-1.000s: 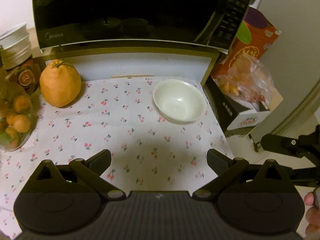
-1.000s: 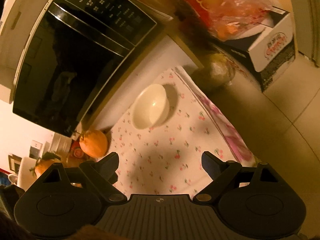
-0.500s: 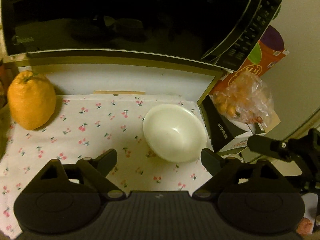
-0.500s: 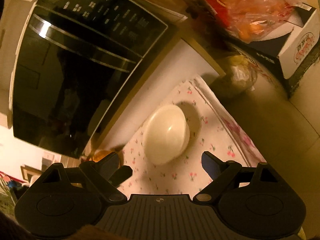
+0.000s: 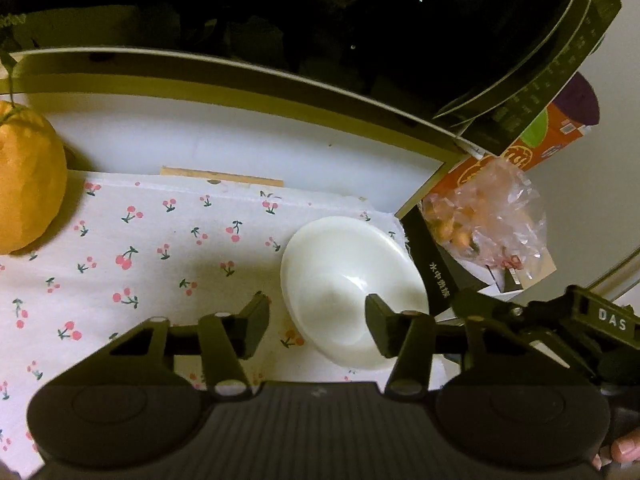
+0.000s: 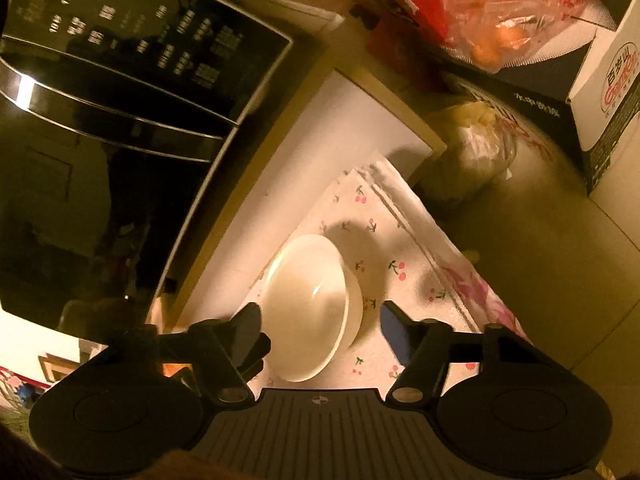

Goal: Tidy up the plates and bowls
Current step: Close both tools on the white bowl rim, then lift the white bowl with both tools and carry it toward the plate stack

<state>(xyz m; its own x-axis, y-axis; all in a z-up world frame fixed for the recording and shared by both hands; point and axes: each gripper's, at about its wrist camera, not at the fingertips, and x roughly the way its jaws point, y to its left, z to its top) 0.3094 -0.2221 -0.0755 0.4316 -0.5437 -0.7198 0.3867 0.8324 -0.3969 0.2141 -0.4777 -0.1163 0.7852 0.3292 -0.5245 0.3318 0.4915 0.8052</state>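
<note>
A white bowl [image 5: 344, 280] stands on a cherry-print cloth [image 5: 160, 248] at its right end, below a black microwave [image 5: 280, 12]. My left gripper [image 5: 316, 320] is open and straddles the bowl's near left rim, with the right finger inside the bowl. In the right wrist view the bowl [image 6: 308, 304] lies between the fingers of my right gripper [image 6: 320, 320], which is open around it. The right gripper also shows at the right edge of the left wrist view [image 5: 560, 320].
A large orange citrus fruit [image 5: 28, 176] sits at the cloth's left. A black-and-white box with a bag of small oranges [image 5: 488, 216] stands right of the bowl, and shows in the right wrist view [image 6: 520, 12]. The cloth's edge drops off at the right [image 6: 472, 280].
Both grippers have moved in close to the bowl, and their fingers have narrowed around it. The bowl has not moved on the cloth.
</note>
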